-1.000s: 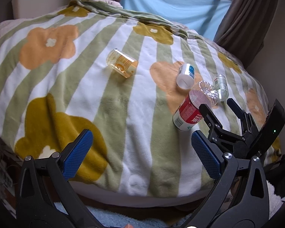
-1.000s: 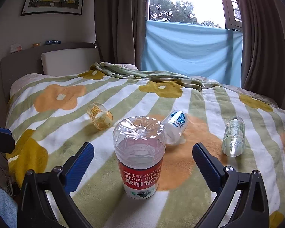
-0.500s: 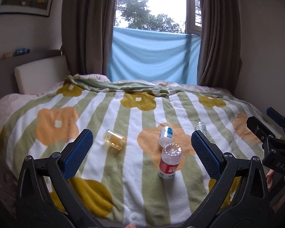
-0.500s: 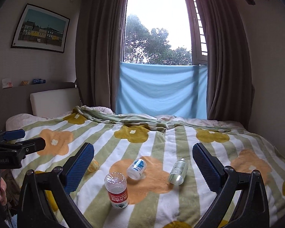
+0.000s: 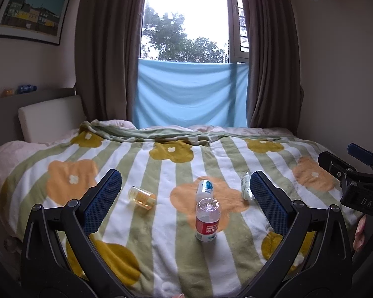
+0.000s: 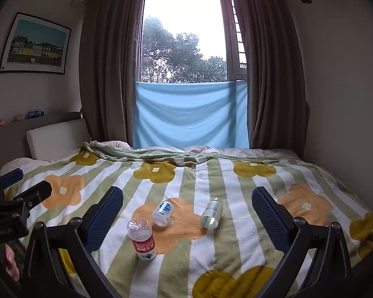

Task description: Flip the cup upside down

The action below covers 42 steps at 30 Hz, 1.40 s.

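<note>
A clear bottle with a red label (image 5: 207,219) stands upside down on the flowered blanket; it also shows in the right wrist view (image 6: 141,239). My left gripper (image 5: 186,200) is open and empty, held back well short of it. My right gripper (image 6: 187,214) is open and empty too, also far back. The right gripper shows at the right edge of the left wrist view (image 5: 355,173). The left gripper shows at the left edge of the right wrist view (image 6: 15,193).
A white bottle with a blue logo (image 5: 204,189) (image 6: 163,212), a clear bottle (image 5: 246,188) (image 6: 212,213) and a yellowish bottle (image 5: 141,197) lie on their sides on the blanket (image 5: 161,253). A headboard (image 5: 49,119) stands at the left. Curtains and a window are behind.
Both grippers have pulled back and up from the bed, open and empty. The red-labelled bottle stays standing upside down and now looks much smaller and farther away.
</note>
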Motion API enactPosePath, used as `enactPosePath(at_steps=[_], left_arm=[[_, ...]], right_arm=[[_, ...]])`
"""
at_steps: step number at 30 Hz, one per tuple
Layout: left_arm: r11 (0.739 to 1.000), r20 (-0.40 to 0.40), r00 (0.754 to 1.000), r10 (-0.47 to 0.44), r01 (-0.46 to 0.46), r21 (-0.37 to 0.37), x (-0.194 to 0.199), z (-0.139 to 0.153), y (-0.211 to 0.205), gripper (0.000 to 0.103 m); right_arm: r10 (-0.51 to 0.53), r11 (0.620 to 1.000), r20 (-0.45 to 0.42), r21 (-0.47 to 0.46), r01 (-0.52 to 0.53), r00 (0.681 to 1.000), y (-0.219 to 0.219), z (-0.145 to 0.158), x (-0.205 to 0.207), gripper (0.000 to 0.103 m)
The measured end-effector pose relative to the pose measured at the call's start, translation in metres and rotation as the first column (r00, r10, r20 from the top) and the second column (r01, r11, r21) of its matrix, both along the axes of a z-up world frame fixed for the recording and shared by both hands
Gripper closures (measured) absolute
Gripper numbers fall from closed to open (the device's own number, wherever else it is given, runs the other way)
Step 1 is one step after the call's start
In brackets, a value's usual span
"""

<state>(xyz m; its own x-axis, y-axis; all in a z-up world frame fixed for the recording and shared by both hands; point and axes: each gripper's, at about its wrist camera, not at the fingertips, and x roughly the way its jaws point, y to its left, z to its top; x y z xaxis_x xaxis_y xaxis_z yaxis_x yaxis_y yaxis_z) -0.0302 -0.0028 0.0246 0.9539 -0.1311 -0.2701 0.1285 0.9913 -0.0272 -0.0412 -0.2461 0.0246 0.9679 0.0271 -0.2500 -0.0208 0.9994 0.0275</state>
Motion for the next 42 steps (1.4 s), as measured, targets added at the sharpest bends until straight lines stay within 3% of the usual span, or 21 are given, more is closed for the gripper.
enactPosePath(at_steps=[42], left_arm=[[1.0, -0.013, 1.0, 0.02, -0.02, 0.013, -0.0027, -0.0081, -0.0019, 0.0]], right_arm=[[-0.012, 1.0, -0.007, -0.006, 0.012, 1.0, 0.0006, 0.0047, -0.0029, 0.0]])
